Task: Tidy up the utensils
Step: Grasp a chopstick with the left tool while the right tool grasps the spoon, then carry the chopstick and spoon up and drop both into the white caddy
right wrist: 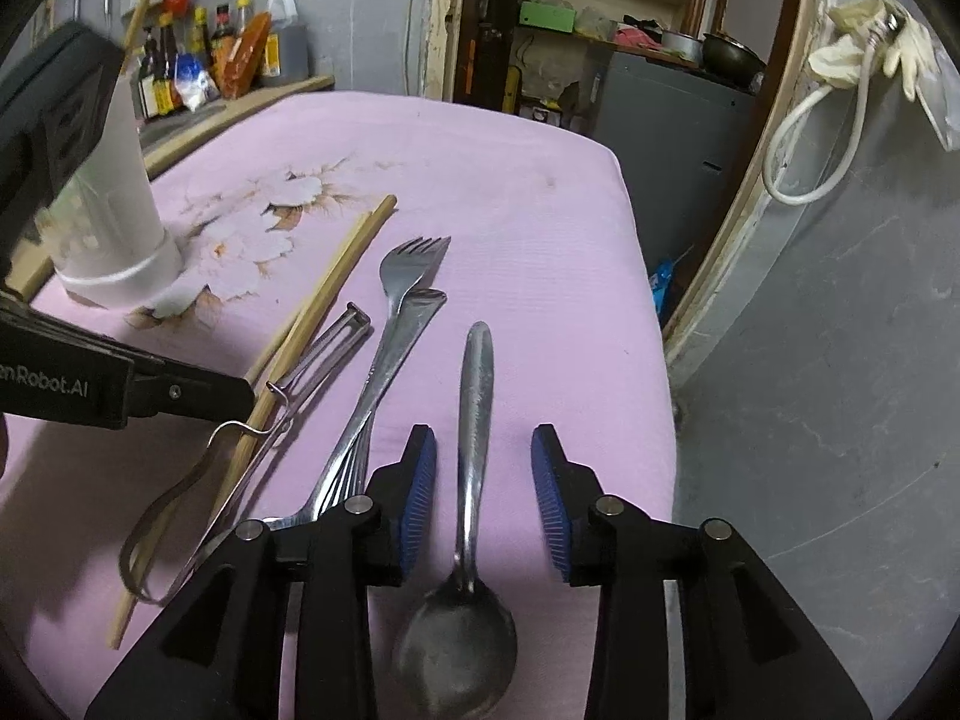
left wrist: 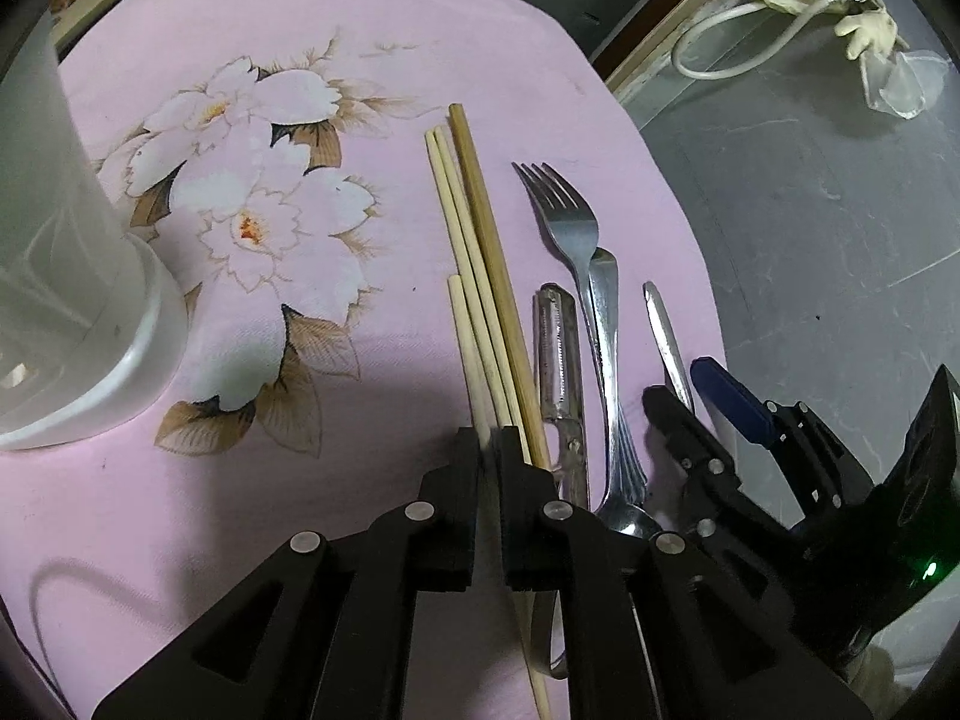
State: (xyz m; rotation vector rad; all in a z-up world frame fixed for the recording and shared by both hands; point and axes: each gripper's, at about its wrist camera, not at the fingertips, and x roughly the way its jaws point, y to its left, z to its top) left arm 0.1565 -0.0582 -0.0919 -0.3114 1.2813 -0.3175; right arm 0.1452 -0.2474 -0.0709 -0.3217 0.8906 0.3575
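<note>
On the pink floral cloth (left wrist: 300, 30) lie several wooden chopsticks (left wrist: 474, 252), a metal peeler (left wrist: 561, 360), a fork (left wrist: 564, 222) crossed with a spoon (left wrist: 606, 330), and a second spoon (right wrist: 474, 420). My left gripper (left wrist: 487, 444) is shut on one pale chopstick (left wrist: 465, 336) at its near end. My right gripper (right wrist: 483, 456) is open, its blue pads (right wrist: 420, 480) either side of the second spoon's handle, just above the cloth. The right gripper (left wrist: 696, 384) also shows in the left wrist view, and the left gripper (right wrist: 240, 396) in the right wrist view.
A tall white translucent holder (left wrist: 72, 276) stands at the left on the cloth; it also shows in the right wrist view (right wrist: 120, 210). The table's right edge (right wrist: 654, 330) drops to a grey floor. Bottles (right wrist: 198, 54) line a ledge behind.
</note>
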